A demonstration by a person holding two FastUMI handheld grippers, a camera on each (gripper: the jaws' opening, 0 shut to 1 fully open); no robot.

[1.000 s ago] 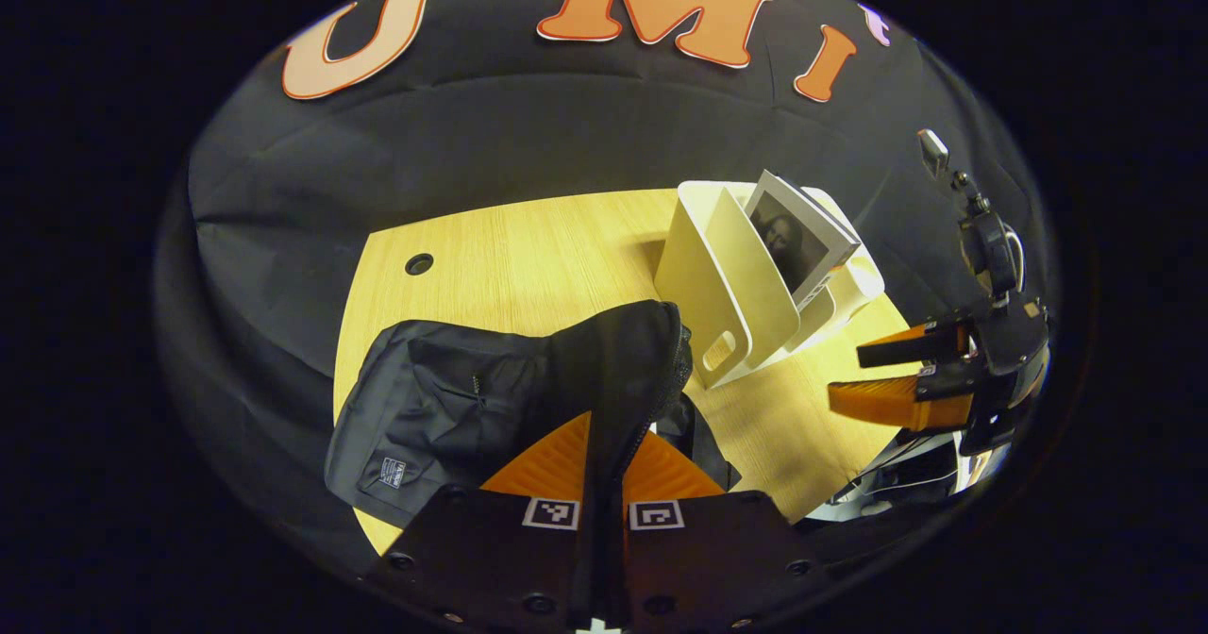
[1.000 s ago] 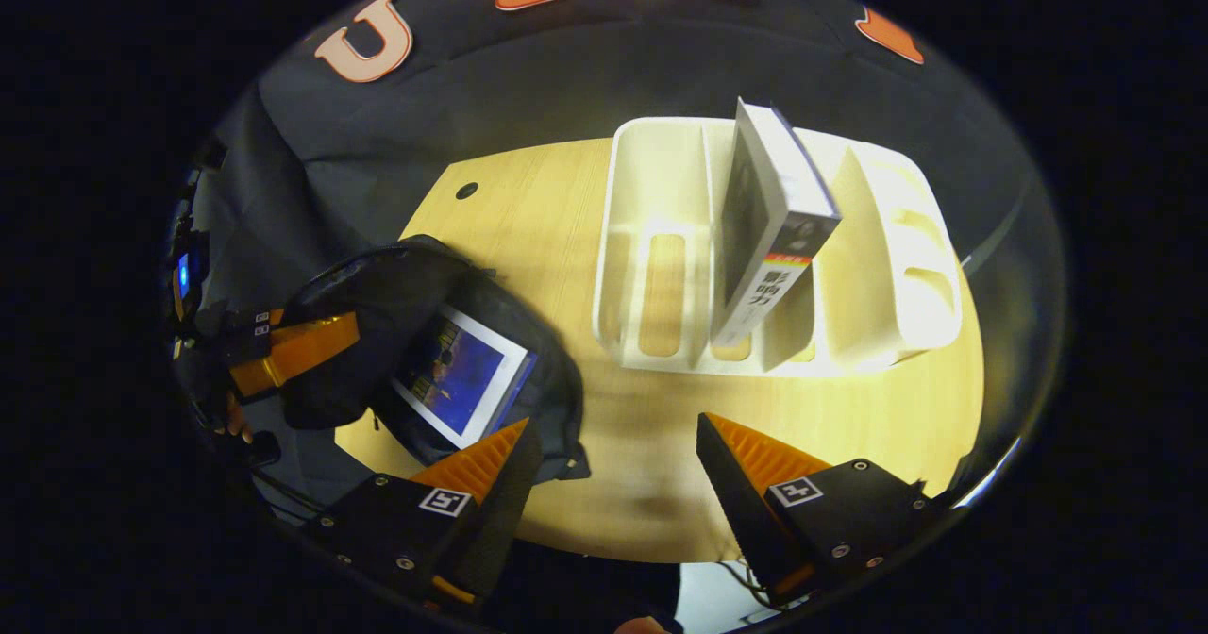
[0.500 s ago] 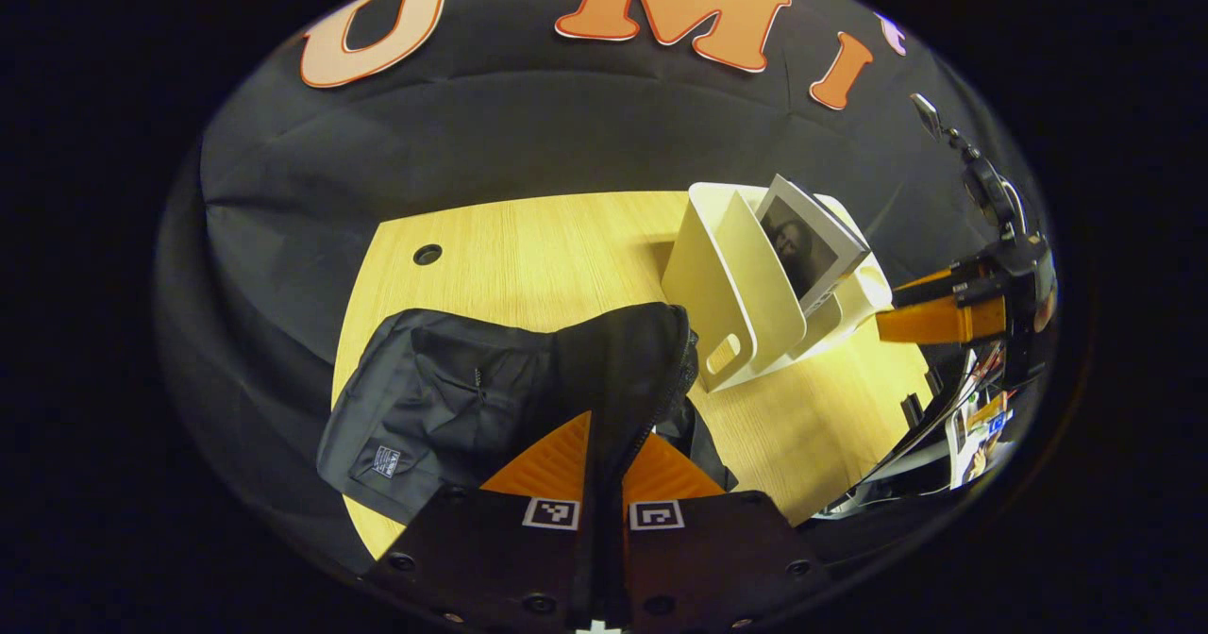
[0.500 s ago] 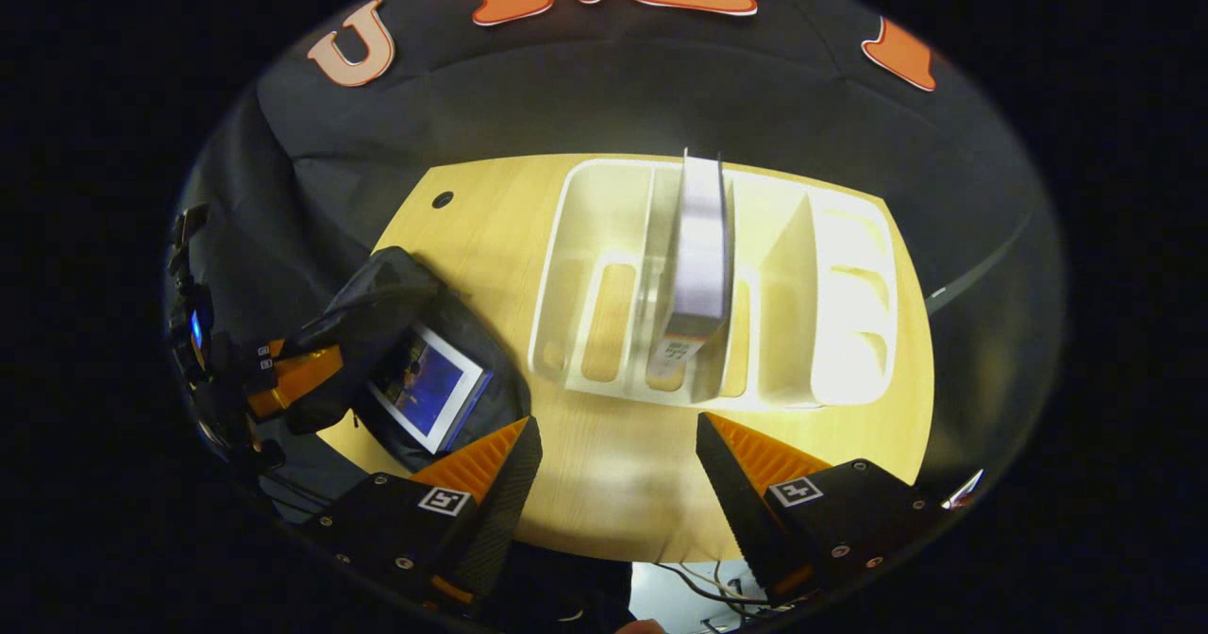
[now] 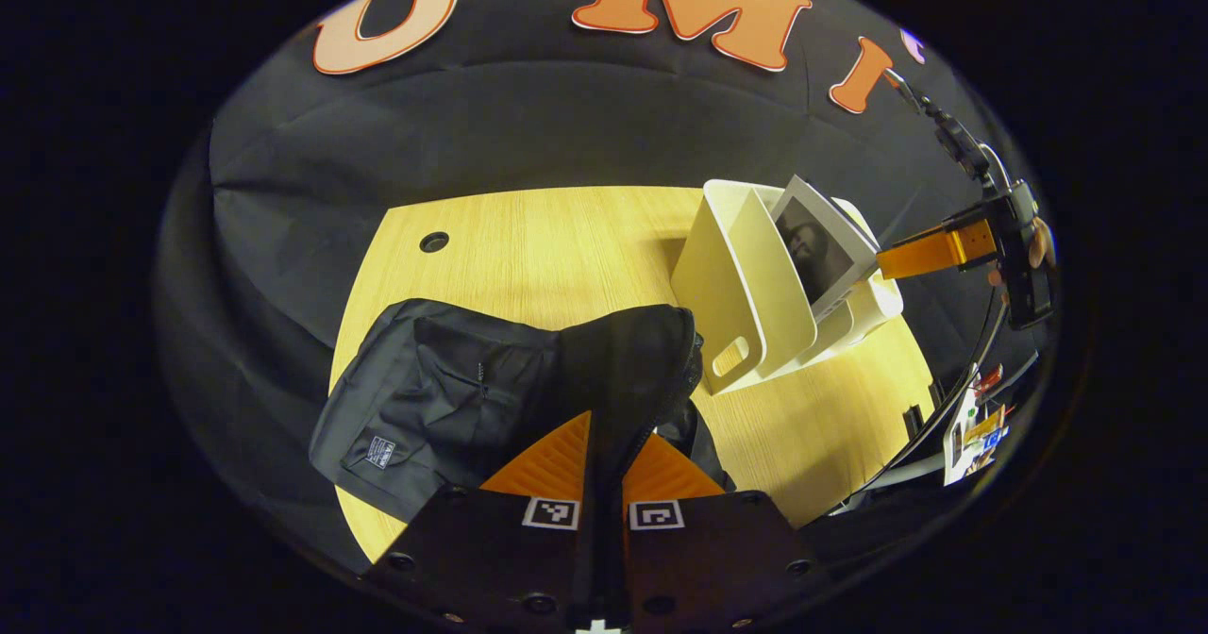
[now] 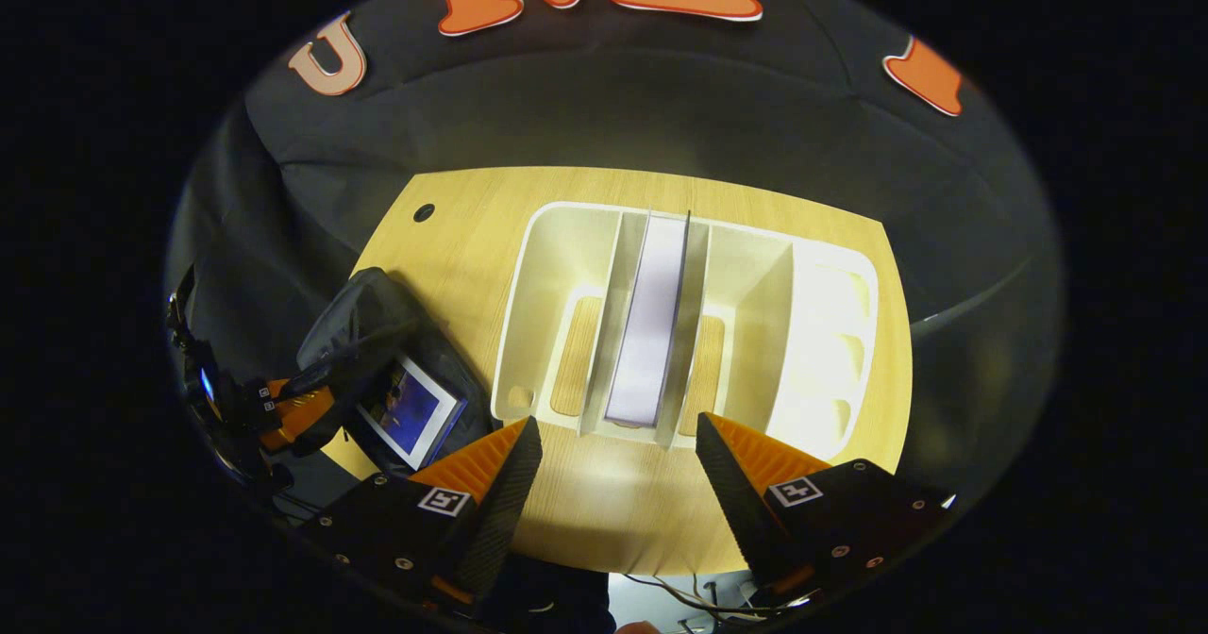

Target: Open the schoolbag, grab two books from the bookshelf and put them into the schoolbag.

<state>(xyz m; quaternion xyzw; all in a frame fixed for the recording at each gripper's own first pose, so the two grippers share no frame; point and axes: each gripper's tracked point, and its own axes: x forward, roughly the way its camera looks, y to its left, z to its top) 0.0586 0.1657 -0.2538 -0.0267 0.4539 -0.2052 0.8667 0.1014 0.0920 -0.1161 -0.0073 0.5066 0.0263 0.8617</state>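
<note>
The black schoolbag (image 5: 453,398) lies on the wooden table, and my left gripper (image 5: 605,426) is shut on its raised opening edge. From the right gripper view the schoolbag (image 6: 363,318) gapes open with a blue-covered book (image 6: 411,408) inside, and the left gripper (image 6: 294,409) is holding its rim. A second book (image 6: 649,318) stands upright in the middle slot of the white bookshelf (image 6: 830,332). My right gripper (image 6: 613,434) hovers open above that book's near end, touching nothing. In the left gripper view the book (image 5: 819,245) leans in the bookshelf (image 5: 741,285), with the right gripper (image 5: 930,252) just beyond it.
The table (image 6: 472,228) has a round cable hole (image 6: 424,212) near its far left corner. The black cloth wall closes in behind it. Cables and small items (image 5: 972,417) lie past the table's right edge.
My right gripper has risen and swung over the bookshelf, and now looks straight down on the standing book's top edge. The left gripper stays shut on the bag.
</note>
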